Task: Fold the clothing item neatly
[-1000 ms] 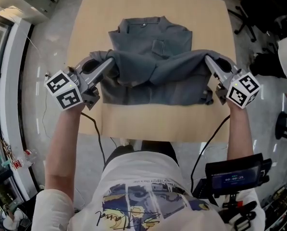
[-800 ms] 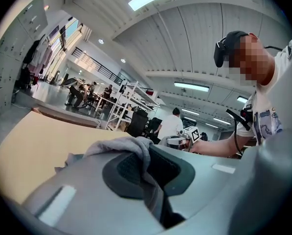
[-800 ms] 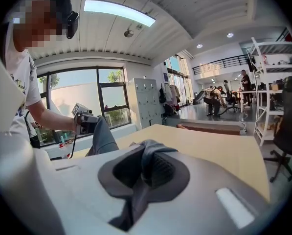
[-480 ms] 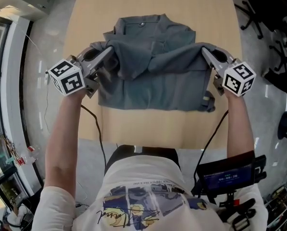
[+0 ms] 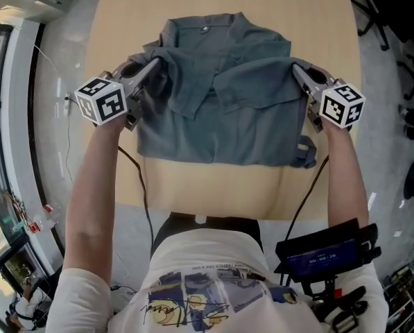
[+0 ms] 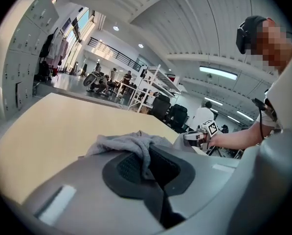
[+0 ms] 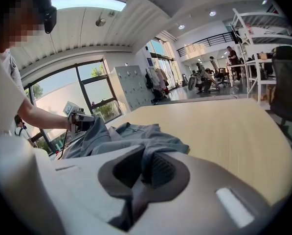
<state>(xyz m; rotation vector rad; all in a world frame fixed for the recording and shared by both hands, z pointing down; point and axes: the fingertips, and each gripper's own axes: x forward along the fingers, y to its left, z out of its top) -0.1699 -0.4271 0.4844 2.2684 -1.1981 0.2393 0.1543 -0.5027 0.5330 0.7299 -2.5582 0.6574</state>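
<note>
I've got L gripper [image 5: 154, 63] & R gripper [image 5: 296, 69] each pinched shut on the grey collared fabric shirt [image 5: 220, 116] on the pale wooden table [image 5: 213, 182], held edge running crosswise btwn them, collar just beyond, equally near both.

Grey shirt [image 5: 220, 96], tan table [image 5: 213, 186]

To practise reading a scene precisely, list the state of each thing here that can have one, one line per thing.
grey shirt, partly folded, an upper layer doubled across its middle, lying on the table
left tool, shut on the grey shirt's fabric
right tool, shut on the grey shirt's fabric
waist screen, lit
</note>
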